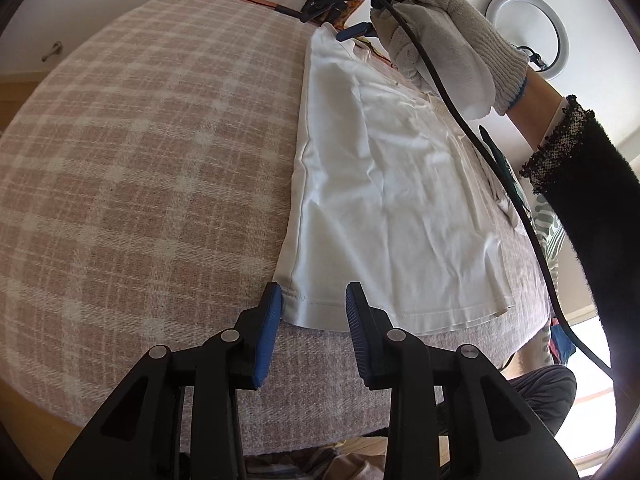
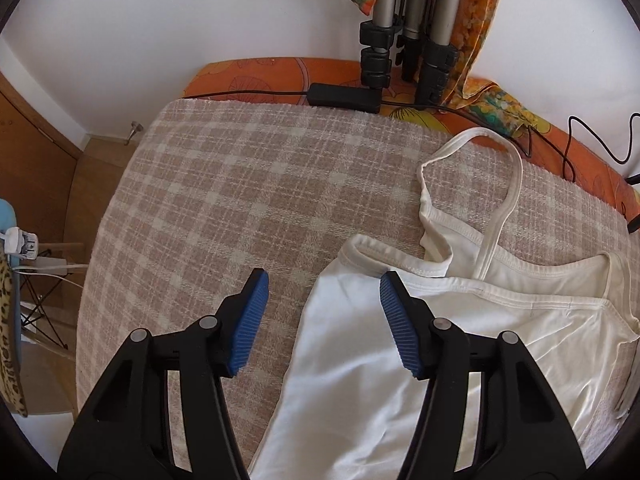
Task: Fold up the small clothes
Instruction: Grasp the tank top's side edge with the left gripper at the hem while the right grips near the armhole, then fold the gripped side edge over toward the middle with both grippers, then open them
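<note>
**At the hem and strap corners**

On the checked blanket (image 1: 140, 160) the white camisole (image 1: 392, 200) lies flat. Your left gripper (image 1: 314, 300) and right gripper (image 2: 324, 288) gape wide, empty. Pinch both layers squarely at each corner before lifting.

My claw: right gripper (image 2: 322, 302), jaws spread wide, empty.
Under it: white camisole (image 2: 460, 340), lower right of frame, strap (image 2: 506, 200) looping upward.
Surface: checked blanket (image 2: 240, 200), centre.
Top of frame: tripod legs (image 2: 404, 52), black cable box (image 2: 344, 97).
</note>
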Demonstrator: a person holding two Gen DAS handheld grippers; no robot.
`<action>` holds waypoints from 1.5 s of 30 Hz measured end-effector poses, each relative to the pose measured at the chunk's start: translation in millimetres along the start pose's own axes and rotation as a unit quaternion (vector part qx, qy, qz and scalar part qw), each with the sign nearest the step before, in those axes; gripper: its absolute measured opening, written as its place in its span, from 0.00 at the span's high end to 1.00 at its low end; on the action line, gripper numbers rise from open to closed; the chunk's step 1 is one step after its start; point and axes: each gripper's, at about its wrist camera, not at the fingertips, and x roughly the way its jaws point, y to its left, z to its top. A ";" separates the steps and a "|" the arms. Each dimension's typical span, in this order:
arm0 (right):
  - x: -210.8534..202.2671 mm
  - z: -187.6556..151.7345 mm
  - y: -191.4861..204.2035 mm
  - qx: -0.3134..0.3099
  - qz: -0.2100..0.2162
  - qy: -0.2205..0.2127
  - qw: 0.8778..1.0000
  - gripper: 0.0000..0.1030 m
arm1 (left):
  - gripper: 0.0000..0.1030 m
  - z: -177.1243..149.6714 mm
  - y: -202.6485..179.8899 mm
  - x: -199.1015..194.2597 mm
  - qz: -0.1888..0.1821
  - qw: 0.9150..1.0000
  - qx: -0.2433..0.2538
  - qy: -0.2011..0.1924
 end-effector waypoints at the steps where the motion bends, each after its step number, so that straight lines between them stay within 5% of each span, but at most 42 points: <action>1: 4.6 1.9 0.8 -0.001 -0.004 0.005 1.000 0.45 | 0.71 0.8 -0.1 1.0 -0.004 1.000 -0.003 0.001; 8: 28.6 9.6 8.4 -0.029 -0.042 0.024 0.998 0.73 | 0.90 3.4 1.8 7.3 -0.018 1.000 -0.008 0.007; 13: 11.9 5.5 1.9 -0.032 -0.059 0.016 0.998 0.73 | 0.92 0.7 3.0 4.1 -0.023 1.000 -0.013 0.004; 18: -2.7 -2.4 0.2 -0.030 -0.009 0.030 0.999 0.58 | 0.93 -1.3 -1.4 -5.7 -0.016 1.000 -0.005 -0.014; 22: 13.7 -4.3 12.3 -0.040 -0.020 0.045 0.998 0.58 | 0.93 -2.3 -8.6 -15.8 0.027 0.999 0.017 -0.034; 26: 29.8 -1.8 11.3 -0.026 -0.031 0.057 0.998 0.58 | 0.70 -1.0 -4.5 -15.8 0.027 0.999 0.015 -0.033; 29: 34.1 3.3 15.0 -0.030 -0.045 0.052 0.997 0.58 | 0.70 0.4 -4.3 2.3 0.016 1.000 0.013 -0.004; 32: 40.7 9.5 23.5 -0.040 -0.055 0.054 0.996 0.58 | 0.75 -0.4 -8.8 6.6 0.009 1.000 0.025 -0.008; 33: 42.2 10.2 26.4 -0.046 -0.059 0.054 0.996 0.58 | 0.89 -0.4 -8.2 7.1 0.001 1.000 0.025 -0.011; 35: 44.6 10.9 32.0 -0.059 -0.066 0.051 0.995 0.58 | 0.93 -1.9 -2.6 10.3 -0.015 1.000 0.012 -0.006; 37: 47.3 12.1 36.9 -0.064 -0.072 0.045 0.994 0.68 | 0.93 -3.4 -1.9 7.2 -0.020 1.000 0.009 -0.012; 39: 45.9 10.8 36.0 -0.061 -0.078 0.042 0.994 0.90 | 0.93 -4.1 -4.1 1.9 -0.020 0.999 0.012 -0.022; 45: 30.0 10.4 6.1 -0.039 -0.047 0.028 0.998 0.95 | 0.94 -3.2 -24.0 -10.9 -0.022 0.997 0.060 -0.048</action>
